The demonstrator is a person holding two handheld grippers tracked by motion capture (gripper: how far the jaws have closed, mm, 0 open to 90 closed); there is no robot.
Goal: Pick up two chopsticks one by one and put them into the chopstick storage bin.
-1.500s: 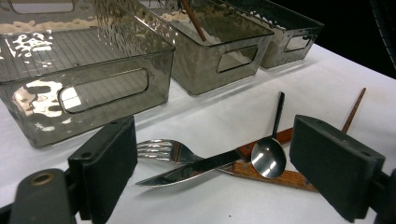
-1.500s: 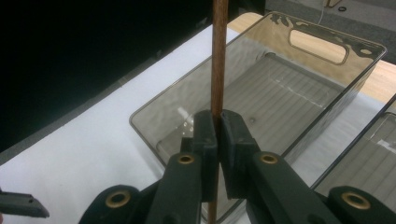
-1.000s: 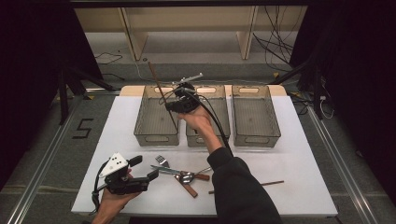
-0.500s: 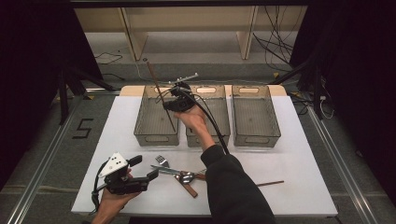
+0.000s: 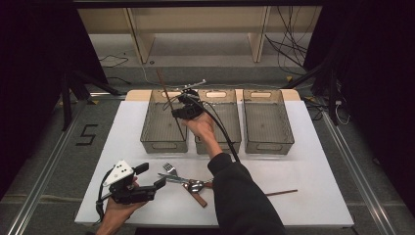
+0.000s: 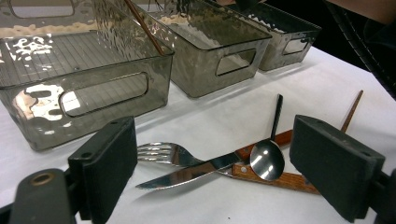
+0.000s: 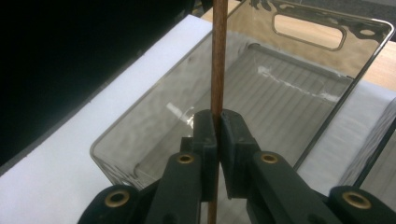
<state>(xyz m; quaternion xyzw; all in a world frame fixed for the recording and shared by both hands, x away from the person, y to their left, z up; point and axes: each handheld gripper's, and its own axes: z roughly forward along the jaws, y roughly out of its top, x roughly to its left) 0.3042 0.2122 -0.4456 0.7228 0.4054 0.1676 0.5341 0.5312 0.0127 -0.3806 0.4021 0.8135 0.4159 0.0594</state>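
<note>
We hold a brown chopstick clamped in the right gripper over the left bin; next, lower and release; left gripper gapes idle.

1. The high view sits up above the near edge of the white table, looking forward and down, far enough back to catch all three clear bins and the floor behind.
2. The left gripper view rides low, just over the tabletop, facing across the cutlery pile toward the bins, pretty close up.
3. The right gripper view hangs right over the left bin, angled down into it, super close.
4. All three views share that left bin.
</note>
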